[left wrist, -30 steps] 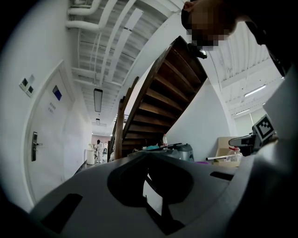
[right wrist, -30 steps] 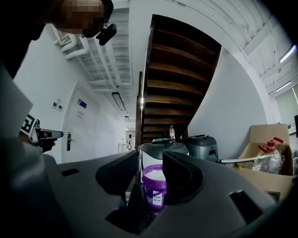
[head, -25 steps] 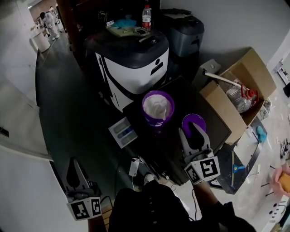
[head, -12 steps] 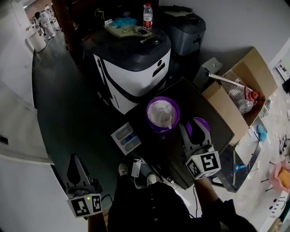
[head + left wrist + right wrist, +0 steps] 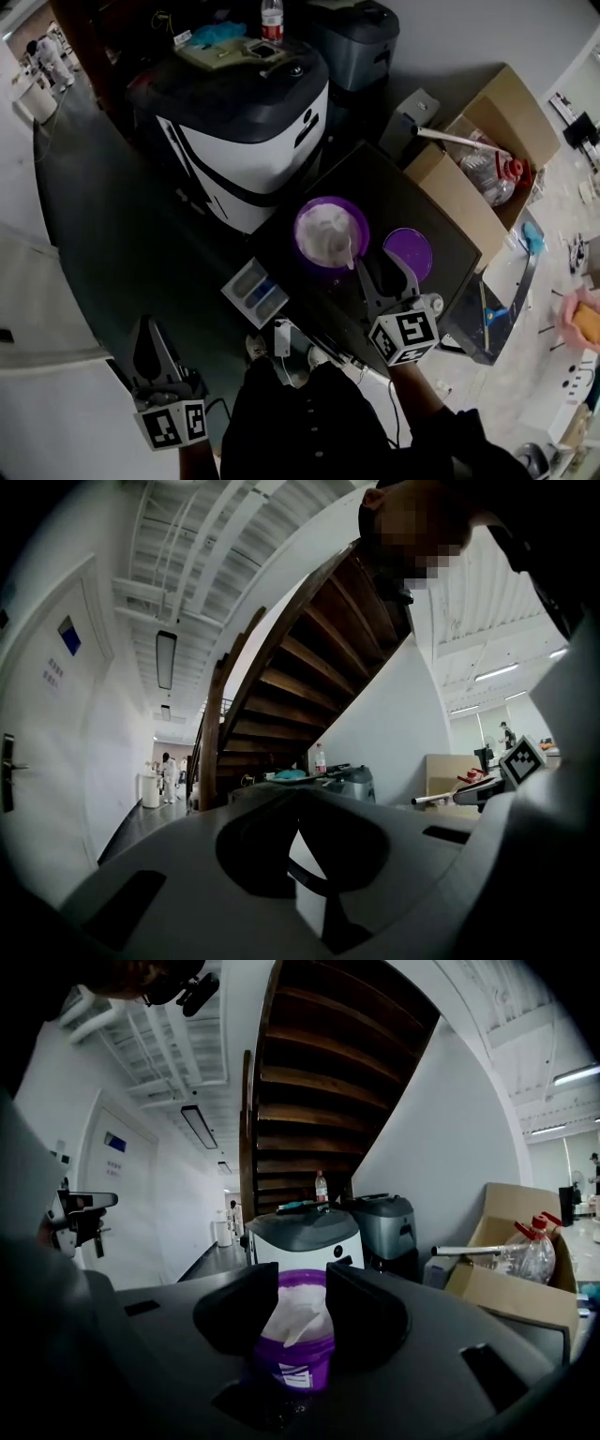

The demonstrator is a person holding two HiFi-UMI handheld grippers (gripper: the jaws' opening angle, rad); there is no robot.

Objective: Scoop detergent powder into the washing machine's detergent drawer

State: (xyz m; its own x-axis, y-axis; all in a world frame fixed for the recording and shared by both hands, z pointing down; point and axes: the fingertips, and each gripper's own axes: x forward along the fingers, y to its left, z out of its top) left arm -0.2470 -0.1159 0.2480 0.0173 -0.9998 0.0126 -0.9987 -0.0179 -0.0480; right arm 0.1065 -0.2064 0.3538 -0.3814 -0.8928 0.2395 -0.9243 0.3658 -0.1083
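Note:
A purple tub (image 5: 331,232) of white powder stands on a dark stand (image 5: 422,202), with a white scoop handle (image 5: 351,253) sticking out of the powder. Its purple lid (image 5: 409,253) lies to the right. My right gripper (image 5: 382,269) is open just in front of the tub, nothing between its jaws. In the right gripper view the tub (image 5: 298,1358) shows through the gap of the right gripper (image 5: 302,1283). The pale detergent drawer (image 5: 255,292) with blue compartments sits left of the stand. My left gripper (image 5: 152,349) hangs shut and empty at the lower left, away from everything; it (image 5: 300,794) points level.
The white and dark washing machine (image 5: 239,141) stands behind the tub, with a water bottle (image 5: 272,19) and clutter on top. A grey bin (image 5: 352,37) is at the back. An open cardboard box (image 5: 487,150) holding a plastic bottle sits right of the stand.
My right gripper has moved left from over the purple lid to just in front of the tub. The left gripper stays at the lower left of the head view.

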